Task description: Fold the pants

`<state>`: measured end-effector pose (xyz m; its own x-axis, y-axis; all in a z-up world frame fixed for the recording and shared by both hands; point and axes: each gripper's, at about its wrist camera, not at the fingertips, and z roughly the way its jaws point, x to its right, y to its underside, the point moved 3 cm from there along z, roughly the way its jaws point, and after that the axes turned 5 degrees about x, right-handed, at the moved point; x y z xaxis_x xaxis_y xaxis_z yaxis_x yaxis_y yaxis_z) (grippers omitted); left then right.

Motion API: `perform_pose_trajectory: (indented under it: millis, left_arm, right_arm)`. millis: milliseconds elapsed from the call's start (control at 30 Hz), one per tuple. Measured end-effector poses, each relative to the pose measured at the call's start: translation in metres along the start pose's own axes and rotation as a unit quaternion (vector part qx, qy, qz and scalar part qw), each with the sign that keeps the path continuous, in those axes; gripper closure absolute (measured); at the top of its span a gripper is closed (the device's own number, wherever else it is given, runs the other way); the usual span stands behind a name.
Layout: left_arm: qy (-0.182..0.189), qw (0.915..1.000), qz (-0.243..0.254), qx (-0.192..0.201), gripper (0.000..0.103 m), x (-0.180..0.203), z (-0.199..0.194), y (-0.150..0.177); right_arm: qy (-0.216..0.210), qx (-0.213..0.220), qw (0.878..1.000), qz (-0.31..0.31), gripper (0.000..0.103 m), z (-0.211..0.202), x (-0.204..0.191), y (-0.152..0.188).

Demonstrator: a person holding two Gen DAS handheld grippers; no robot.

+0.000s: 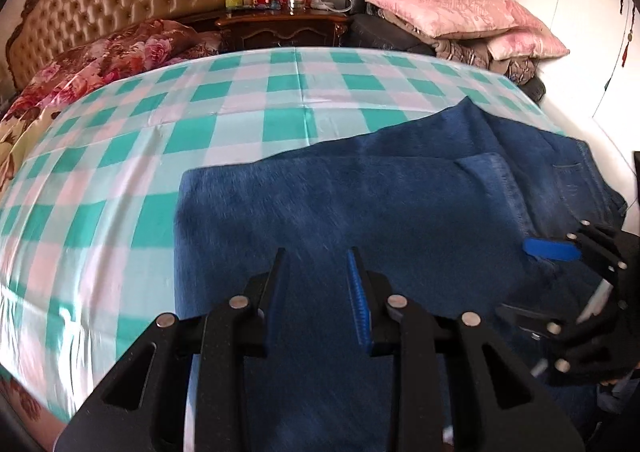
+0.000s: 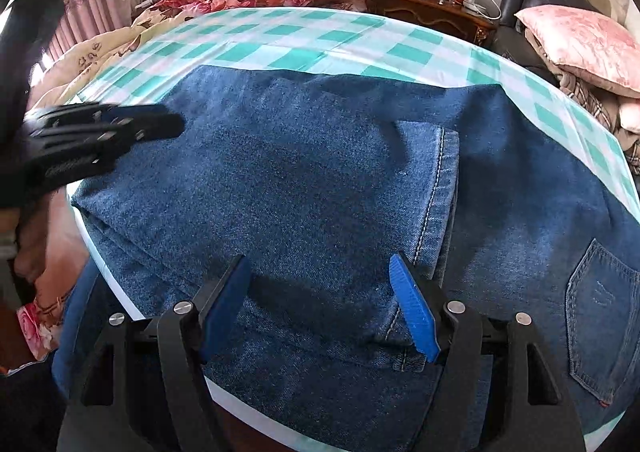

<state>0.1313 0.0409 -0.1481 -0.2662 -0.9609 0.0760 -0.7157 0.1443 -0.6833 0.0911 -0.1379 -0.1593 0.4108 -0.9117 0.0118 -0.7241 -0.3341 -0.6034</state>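
Both grippers, left gripper (image 1: 318, 256) and right gripper (image 2: 320, 264), released above folded pants (image 2: 320, 179); checkered sheet (image 1: 120, 139) bare beyond.

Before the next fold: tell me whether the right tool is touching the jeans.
Cannot tell. In the right wrist view the right tool is open over the jeans, but neither view shows contact or a gap plainly.

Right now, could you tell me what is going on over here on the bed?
A person is folding a pair of blue jeans on the green checked sheet, with a two-finger gripper in each hand. The legs are already doubled over, so the hem lies near the back pocket. The left gripper and right gripper are both open above the denim, holding nothing.
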Motion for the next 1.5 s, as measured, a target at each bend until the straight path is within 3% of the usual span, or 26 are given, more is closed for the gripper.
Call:
perform_pose_trajectory:
  millis: [133, 200, 267, 300, 367, 467, 533, 633, 733, 800, 967, 1100, 1200, 1267, 1400, 1500]
  left_arm:
    - [-0.015, 0.9995, -0.008, -0.025, 0.073, -0.035, 0.028, -0.006]
    - [-0.003, 0.9989, -0.042, -0.022, 0.085, -0.060, 0.032, -0.014]
    - [-0.048, 0.9970, -0.059, -0.016, 0.086, -0.080, 0.031, -0.024]
    - [-0.051, 0.9964, -0.068, -0.007, 0.085, -0.085, 0.027, -0.029]
    - [-0.020, 0.9969, -0.075, 0.011, 0.083, -0.083, 0.021, -0.039]
    - [0.019, 0.9997, -0.013, -0.007, 0.079, -0.051, 0.033, -0.040]
    - [-0.011, 0.9997, 0.007, -0.021, 0.077, -0.048, 0.050, -0.040]
    - [-0.047, 0.9966, -0.066, -0.009, 0.077, -0.080, 0.054, -0.050]
    - [-0.044, 0.9965, -0.069, 0.016, 0.076, -0.083, 0.036, -0.057]
    - [-0.017, 0.9978, -0.057, 0.030, 0.076, -0.073, 0.021, -0.056]
    - [0.056, 0.9974, -0.032, 0.031, 0.076, -0.033, 0.009, -0.044]
    - [0.057, 0.9982, -0.016, -0.004, 0.076, -0.016, 0.041, -0.042]
    - [-0.018, 0.9989, -0.039, -0.020, 0.075, -0.037, 0.061, -0.043]
    - [-0.014, 0.9952, -0.096, -0.013, 0.075, -0.060, 0.054, -0.045]
    - [-0.031, 0.9914, -0.125, 0.020, 0.069, -0.086, 0.010, -0.026]
    - [-0.001, 0.9868, -0.154, 0.049, 0.068, -0.093, -0.039, 0.013]
  right_arm:
    - [-0.002, 0.002, 1.000, 0.003, 0.035, -0.001, 0.001, 0.002]
    - [-0.003, 0.002, 1.000, 0.002, 0.035, -0.002, 0.001, 0.002]
    - [-0.002, 0.000, 1.000, 0.002, 0.035, -0.002, 0.001, 0.002]
    - [-0.001, 0.000, 1.000, 0.002, 0.035, -0.002, 0.001, 0.002]
    - [-0.001, 0.000, 1.000, 0.002, 0.035, -0.002, 0.000, 0.002]
    - [-0.001, -0.001, 1.000, 0.003, 0.035, -0.002, 0.001, 0.002]
    - [-0.002, -0.002, 1.000, 0.003, 0.035, -0.002, 0.001, 0.001]
    - [-0.004, -0.004, 1.000, 0.004, 0.036, -0.003, 0.002, 0.000]
    - [-0.024, 0.001, 0.999, 0.040, 0.043, -0.012, 0.012, -0.007]
    - [-0.034, 0.020, 0.997, 0.070, 0.046, -0.020, 0.024, -0.019]
    - [-0.002, 0.055, 0.995, 0.083, 0.061, -0.014, 0.044, -0.060]
    - [0.043, 0.028, 0.995, 0.091, 0.077, 0.020, 0.062, -0.078]
    - [0.071, 0.004, 0.994, 0.083, 0.085, 0.045, 0.073, -0.073]
    - [0.072, 0.005, 0.994, 0.076, 0.087, 0.046, 0.075, -0.073]
    - [0.057, 0.009, 0.992, 0.111, 0.088, 0.038, 0.084, -0.072]
    - [0.055, 0.025, 0.989, 0.133, 0.088, 0.018, 0.092, -0.068]
